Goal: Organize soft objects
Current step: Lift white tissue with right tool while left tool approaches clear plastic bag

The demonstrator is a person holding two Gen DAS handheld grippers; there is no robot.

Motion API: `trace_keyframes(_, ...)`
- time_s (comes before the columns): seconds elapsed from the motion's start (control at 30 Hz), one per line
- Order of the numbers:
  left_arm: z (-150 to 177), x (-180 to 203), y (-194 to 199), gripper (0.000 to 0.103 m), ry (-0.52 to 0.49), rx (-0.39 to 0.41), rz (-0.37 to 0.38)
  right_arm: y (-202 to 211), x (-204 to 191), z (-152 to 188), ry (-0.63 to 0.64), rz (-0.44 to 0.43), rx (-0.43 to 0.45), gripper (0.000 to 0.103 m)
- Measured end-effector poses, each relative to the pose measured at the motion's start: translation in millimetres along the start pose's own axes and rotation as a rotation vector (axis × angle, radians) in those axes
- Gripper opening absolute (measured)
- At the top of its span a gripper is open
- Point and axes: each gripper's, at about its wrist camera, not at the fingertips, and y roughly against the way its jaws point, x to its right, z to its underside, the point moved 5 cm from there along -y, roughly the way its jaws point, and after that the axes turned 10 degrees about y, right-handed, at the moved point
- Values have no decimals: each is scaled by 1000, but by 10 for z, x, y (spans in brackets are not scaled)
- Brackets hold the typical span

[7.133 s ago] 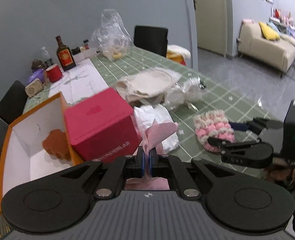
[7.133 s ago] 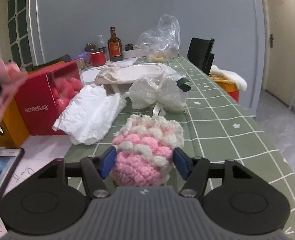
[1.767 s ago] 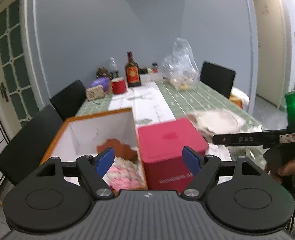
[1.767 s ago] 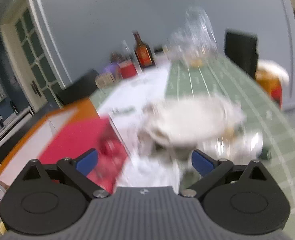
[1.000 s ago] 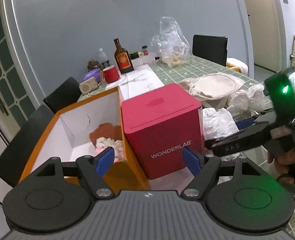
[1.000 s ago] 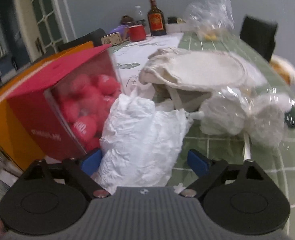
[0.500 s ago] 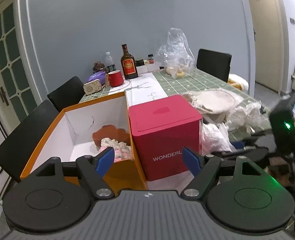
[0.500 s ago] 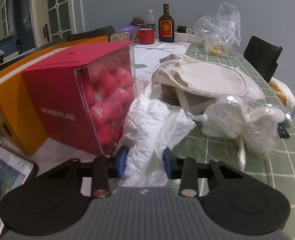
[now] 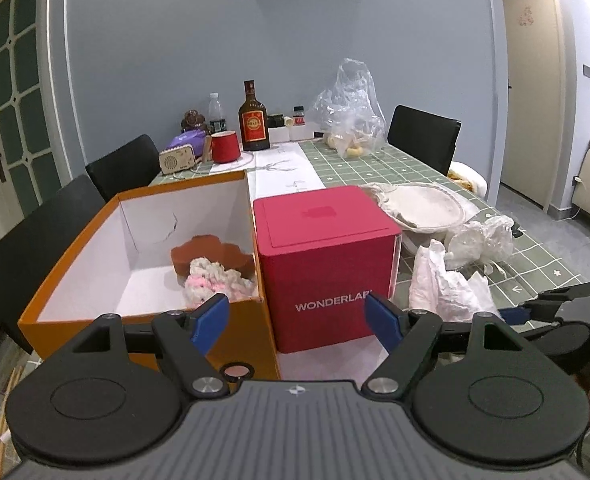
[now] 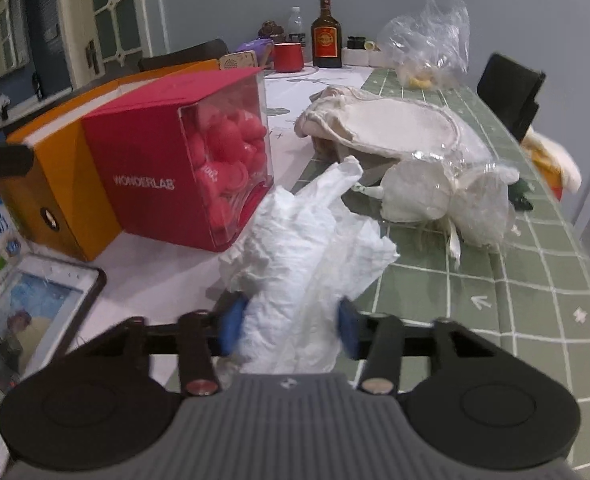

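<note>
Right gripper (image 10: 289,330) is clamped on the crumpled white plastic bag (image 10: 311,248); left gripper (image 9: 297,318) hangs released by the orange box (image 9: 75,280).

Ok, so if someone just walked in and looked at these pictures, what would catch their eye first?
Probably the bright red WONDERLAB box mid-table, its clear side showing red balls, standing right beside the open orange box that holds a pink and cream knitted piece. Next, the crumpled white plastic bag clamped in the right gripper, while the left gripper is open and empty.
</note>
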Motion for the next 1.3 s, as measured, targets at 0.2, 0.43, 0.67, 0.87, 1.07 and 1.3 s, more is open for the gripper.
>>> trace_keyframes(0.2,58,-21,-35,91,8,-36,-2,-109,26,-46,-112,-32,-11,83)
trace_keyframes(0.43,80,-83,-8,91,32,-41,10,-235,102,-119,-349,-25,33,89)
trace_keyframes(0.67,112,-176,29,91,29,-53,-7,-361,86,-207,-362,101,56,89)
trace_keyframes(0.87,147,-259,41,91,45,-58,-6,-451,-113,-196,-178,221,54,57)
trace_keyframes(1.07,142,-263,13,90,57,-91,8,-383,-97,-140,-115,220,38,27)
trace_keyframes(1.3,85,-249,81,90,52,-65,4,-30,-48,-60,-88,212,68,23)
